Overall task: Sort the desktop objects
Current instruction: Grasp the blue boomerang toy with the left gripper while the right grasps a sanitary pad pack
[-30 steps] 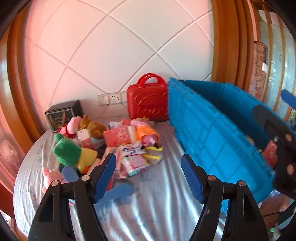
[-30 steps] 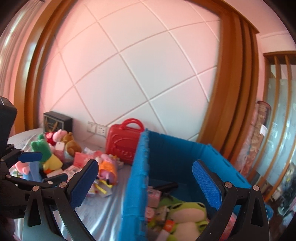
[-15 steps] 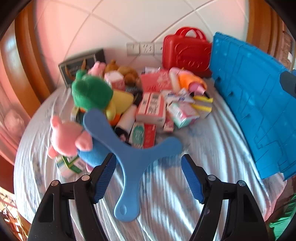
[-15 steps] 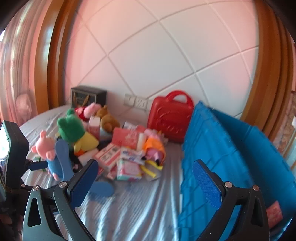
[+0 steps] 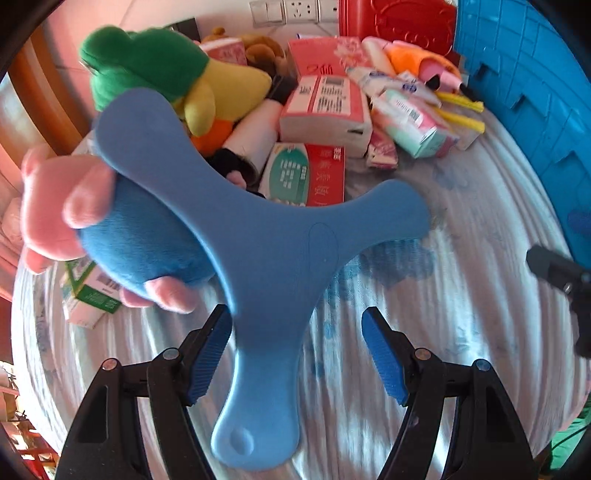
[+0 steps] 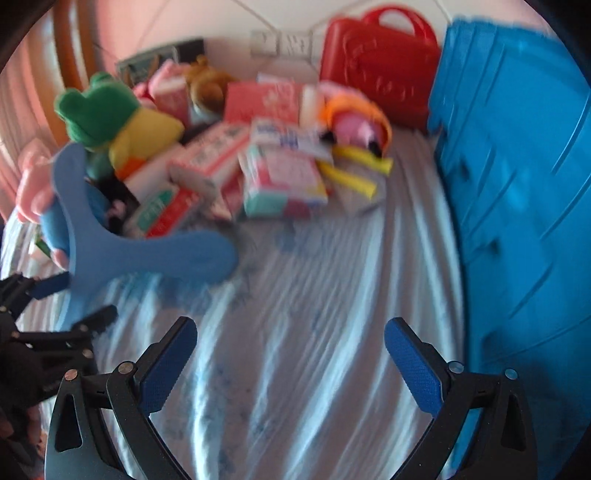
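Note:
A blue three-armed boomerang (image 5: 266,251) leans on a pink and blue pig plush (image 5: 140,240) at the near edge of the pile. My left gripper (image 5: 295,314) is open, and the boomerang's lower arm lies between its fingers without being pinched. In the right wrist view the boomerang (image 6: 147,254) and my left gripper (image 6: 48,325) sit at the far left. My right gripper (image 6: 291,325) hangs open over bare striped cloth, nothing between its fingers. Behind lie a green and yellow plush (image 5: 147,62), several pink and white boxes (image 5: 325,107) and an orange plush (image 6: 351,114).
A blue plastic crate (image 6: 517,184) stands along the right side of the table. A red toy case (image 6: 376,74) stands against the wall beside wall sockets (image 5: 291,11). The striped tablecloth (image 5: 461,295) shows between pile and crate. A dark box (image 6: 159,59) stands at the back left.
Both grippers have come down and tipped toward the table. The left one has closed in on the boomerang, whose arm now lies between its fingers. The right view has swung from the crate to the cloth.

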Available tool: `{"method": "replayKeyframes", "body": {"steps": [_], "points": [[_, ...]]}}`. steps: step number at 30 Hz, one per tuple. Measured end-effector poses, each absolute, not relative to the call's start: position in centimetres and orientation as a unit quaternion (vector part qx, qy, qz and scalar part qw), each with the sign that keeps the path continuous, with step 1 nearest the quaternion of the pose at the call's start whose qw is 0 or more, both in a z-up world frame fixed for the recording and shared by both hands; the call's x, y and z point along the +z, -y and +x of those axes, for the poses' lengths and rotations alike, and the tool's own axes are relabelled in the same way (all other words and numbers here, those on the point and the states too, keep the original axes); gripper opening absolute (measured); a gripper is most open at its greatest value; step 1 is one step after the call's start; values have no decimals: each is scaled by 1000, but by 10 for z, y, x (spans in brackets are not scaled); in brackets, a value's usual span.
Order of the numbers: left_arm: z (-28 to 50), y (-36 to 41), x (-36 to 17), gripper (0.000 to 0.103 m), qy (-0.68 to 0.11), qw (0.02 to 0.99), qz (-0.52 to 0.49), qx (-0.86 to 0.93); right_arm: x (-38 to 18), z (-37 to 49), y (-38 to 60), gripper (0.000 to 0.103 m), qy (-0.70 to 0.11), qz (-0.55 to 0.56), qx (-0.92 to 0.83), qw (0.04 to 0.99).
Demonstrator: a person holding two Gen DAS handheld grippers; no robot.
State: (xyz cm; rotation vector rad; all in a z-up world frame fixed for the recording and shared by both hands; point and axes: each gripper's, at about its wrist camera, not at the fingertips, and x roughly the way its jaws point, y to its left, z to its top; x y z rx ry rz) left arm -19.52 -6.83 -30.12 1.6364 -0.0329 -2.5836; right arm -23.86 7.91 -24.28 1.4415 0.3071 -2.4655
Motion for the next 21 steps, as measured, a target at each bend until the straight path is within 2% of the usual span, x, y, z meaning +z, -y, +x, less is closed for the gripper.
{"method": "replayKeyframes", "body": {"steps": [7,9,21], "points": [[-216,66,-322,70,0,29,540,-841,-296,-251,-89,103,-92,547,-824,112],[-217,68,-319,38,-10,25,533,-846,-309,-251,-91,103,-86,565,-813,113],[-230,77,-283,36,-39,32,466,-883,-311,-248,-100,103,-76,568,-812,106]]}}
